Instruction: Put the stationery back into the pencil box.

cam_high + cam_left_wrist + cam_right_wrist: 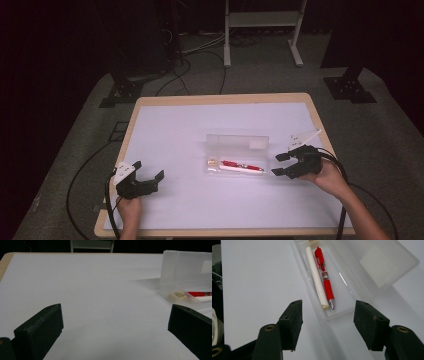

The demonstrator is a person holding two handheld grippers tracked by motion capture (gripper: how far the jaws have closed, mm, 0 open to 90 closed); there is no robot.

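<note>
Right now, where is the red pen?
In the high view, the red pen lies inside the open clear case, right of table centre, beside a white stick.

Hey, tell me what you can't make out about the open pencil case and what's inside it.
- Eraser label: too small to read, left gripper view.
- Red pen: cut off by that view's right edge.
- Pencil case far end: cut off by the top edge, right gripper view.

Small cream eraser: printed label too small to read; cut by the top edge in the right gripper view.
Clear plastic pencil case: right end cut off in the left gripper view.
Red ballpoint pen: tip end beyond that same edge.
</note>
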